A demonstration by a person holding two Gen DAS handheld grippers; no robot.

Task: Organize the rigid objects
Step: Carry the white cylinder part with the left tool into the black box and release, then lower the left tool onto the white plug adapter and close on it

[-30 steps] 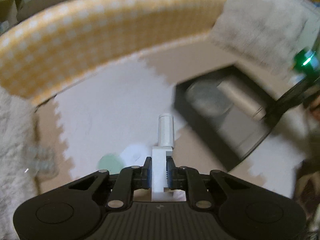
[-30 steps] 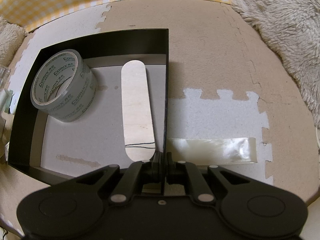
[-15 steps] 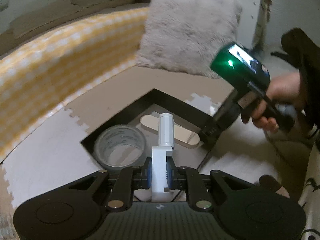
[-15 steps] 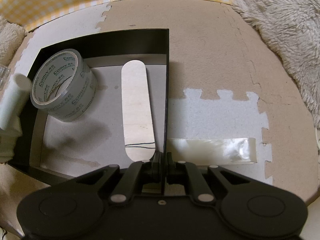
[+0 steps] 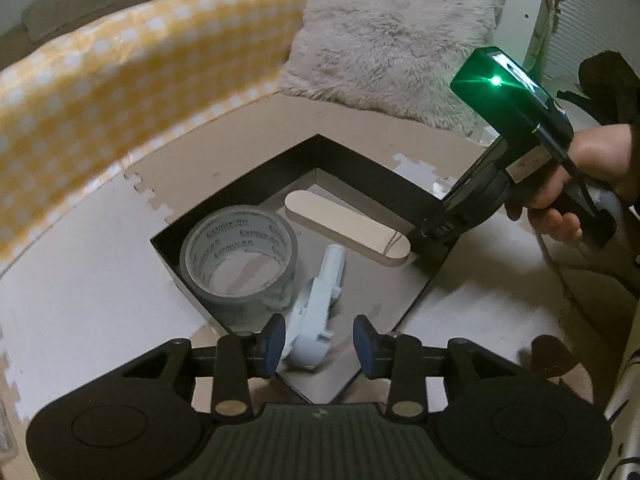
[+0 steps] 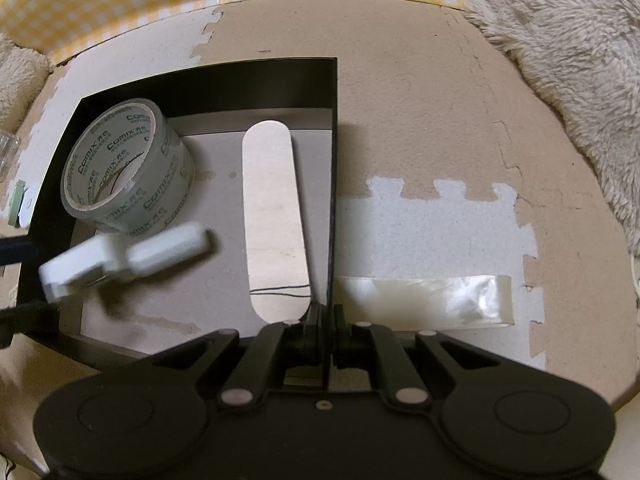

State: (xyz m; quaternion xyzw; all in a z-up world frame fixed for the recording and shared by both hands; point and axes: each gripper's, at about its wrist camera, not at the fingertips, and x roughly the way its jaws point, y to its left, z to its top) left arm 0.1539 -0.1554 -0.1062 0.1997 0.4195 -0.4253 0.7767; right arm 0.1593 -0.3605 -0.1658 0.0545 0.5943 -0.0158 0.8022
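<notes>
A black open box (image 5: 360,160) (image 6: 280,76) sits on the foam mat. It holds a roll of clear tape (image 5: 240,256) (image 6: 124,172) and a flat wooden stick (image 5: 348,228) (image 6: 272,216). My left gripper (image 5: 320,340) is open above the box's near corner. A white plastic part (image 5: 320,304) (image 6: 124,256) lies free between its jaws, blurred in the right wrist view. My right gripper (image 6: 328,320) is shut on the box's right wall, seen in the left wrist view (image 5: 436,232).
A yellow checked cushion edge (image 5: 100,80) runs along the back. Furry grey pillows (image 5: 392,32) (image 6: 568,52) lie at the back right. A strip of clear tape (image 6: 432,300) lies on the mat right of the box. Small items (image 6: 20,204) lie left of the box.
My left gripper swung over the box, opened and released the white part, which now drops onto the box floor beside the tape roll. My right gripper has stayed clamped on the box wall.
</notes>
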